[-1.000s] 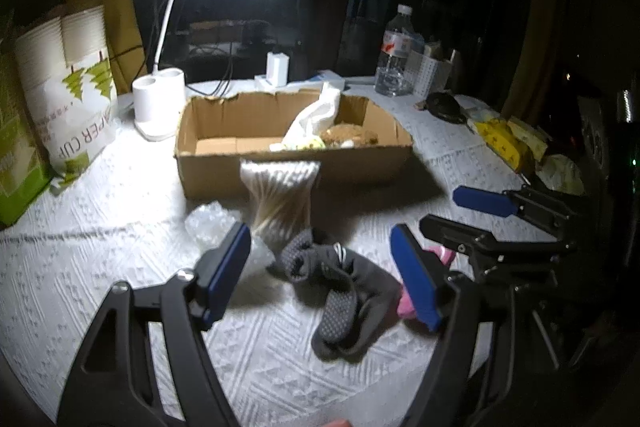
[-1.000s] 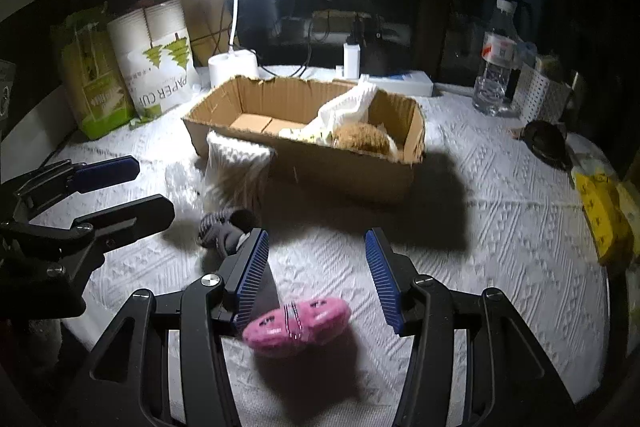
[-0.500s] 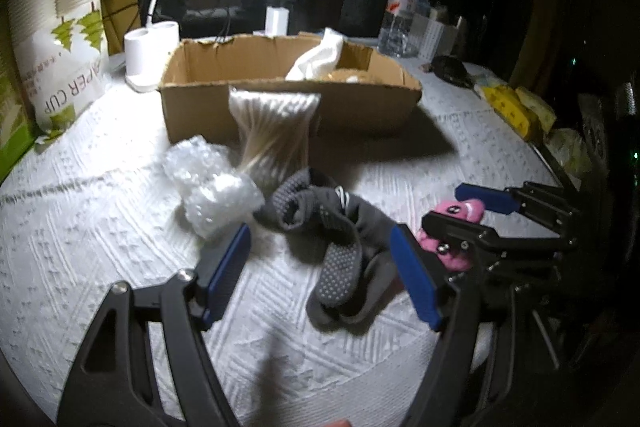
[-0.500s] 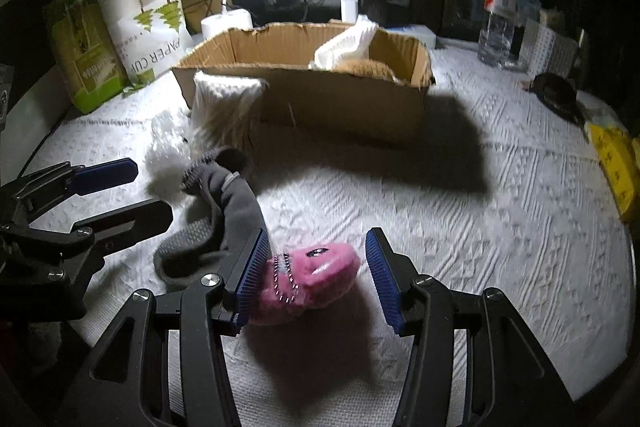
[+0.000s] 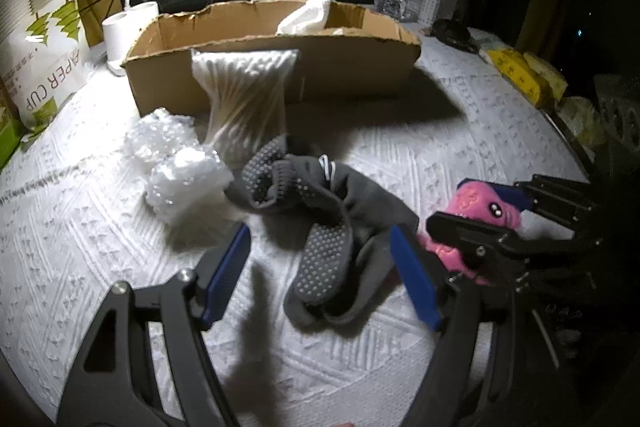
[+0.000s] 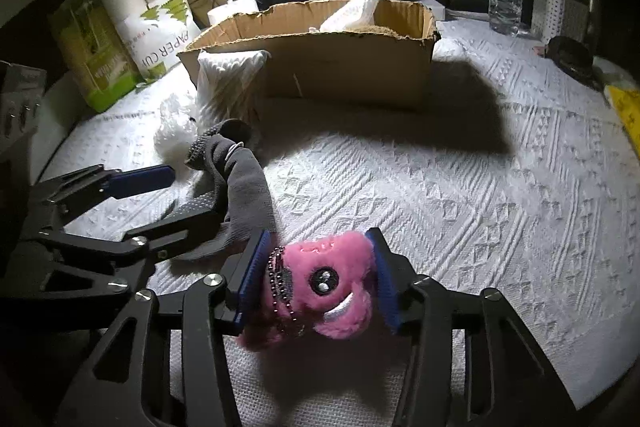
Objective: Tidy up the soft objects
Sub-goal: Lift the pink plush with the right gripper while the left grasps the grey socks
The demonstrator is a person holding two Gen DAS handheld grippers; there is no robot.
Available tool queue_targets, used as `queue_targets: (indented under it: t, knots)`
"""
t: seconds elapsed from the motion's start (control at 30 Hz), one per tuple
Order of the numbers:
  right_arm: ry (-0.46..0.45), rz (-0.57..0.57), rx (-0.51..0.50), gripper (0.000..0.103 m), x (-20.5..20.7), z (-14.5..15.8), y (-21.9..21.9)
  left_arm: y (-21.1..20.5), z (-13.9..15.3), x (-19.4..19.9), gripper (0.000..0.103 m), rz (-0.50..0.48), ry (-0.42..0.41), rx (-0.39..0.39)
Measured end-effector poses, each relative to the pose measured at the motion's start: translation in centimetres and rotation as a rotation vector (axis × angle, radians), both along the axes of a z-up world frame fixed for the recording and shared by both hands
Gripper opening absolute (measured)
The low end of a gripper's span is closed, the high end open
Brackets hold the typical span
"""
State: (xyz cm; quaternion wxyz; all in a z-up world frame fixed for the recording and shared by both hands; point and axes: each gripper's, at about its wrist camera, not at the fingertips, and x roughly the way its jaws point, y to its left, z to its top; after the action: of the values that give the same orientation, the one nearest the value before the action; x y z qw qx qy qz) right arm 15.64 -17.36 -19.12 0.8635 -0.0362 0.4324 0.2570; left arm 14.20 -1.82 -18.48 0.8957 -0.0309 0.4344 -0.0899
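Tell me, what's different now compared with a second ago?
Both grippers have come down toward the table. The right gripper has just been closing, and its pads now press the sides of the pink plush toy, which earlier lay loose between them. The left gripper, open, now straddles the grey socks without touching them. The cardboard box, bubble wrap and cotton swab bag stayed put.
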Motion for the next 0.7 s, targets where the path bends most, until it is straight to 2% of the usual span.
queue_targets:
  t: [0.3,0.57,0.67,0.7]
  knots:
    - [-0.024,-0.022,0.020,0.038,0.3,0.8,-2.0,-1.5,0.1,1.1,0.074,-0.025,0.003,0.023]
    - [-0.062,-0.084,0.018,0.035,1.5,1.4,-4.3,-2.4,0.5,3.1,0.074,-0.020,0.005,0.022]
    - [-0.041,-0.089,0.005,0.043,1.8,1.0,-4.4,-2.9,-0.3,4.1,0.074,-0.020,0.023,0.054]
    - [-0.034,-0.088,0.000,0.054,1.8,0.8,-4.4,-2.9,-0.6,4.3,0.074,-0.021,0.032,0.053]
